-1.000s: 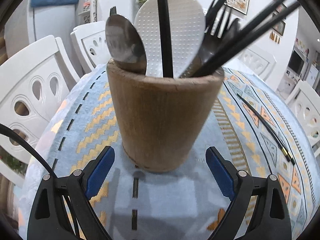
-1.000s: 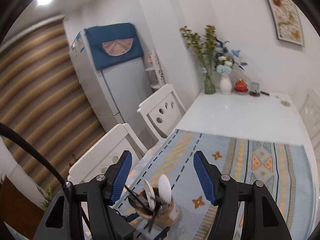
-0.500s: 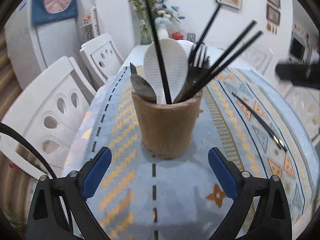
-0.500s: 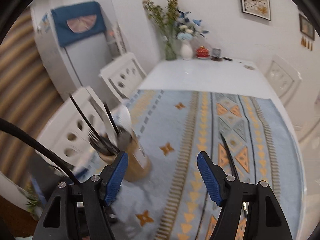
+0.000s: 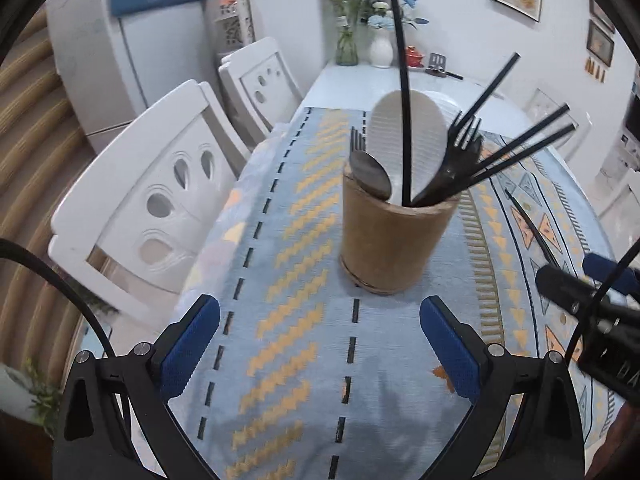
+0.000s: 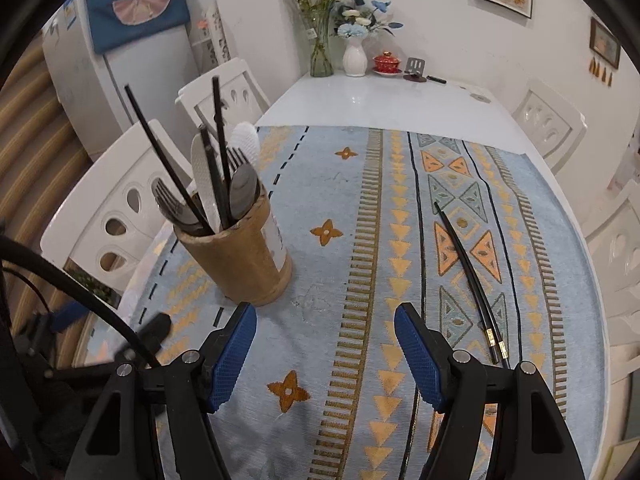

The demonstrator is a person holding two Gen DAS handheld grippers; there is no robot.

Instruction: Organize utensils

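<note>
Since a second ago, our left claw (image 5: 320,344) has backed off the holder (image 5: 394,236), jaws just widening, empty. Our right claw (image 6: 324,354), apart, nears the last chopsticks (image 6: 470,280), right of it.

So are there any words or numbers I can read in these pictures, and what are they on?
No text here can be read.
White label on the wooden cup: too blurred to read.
Stickers on the fridge: too small to read.
</note>
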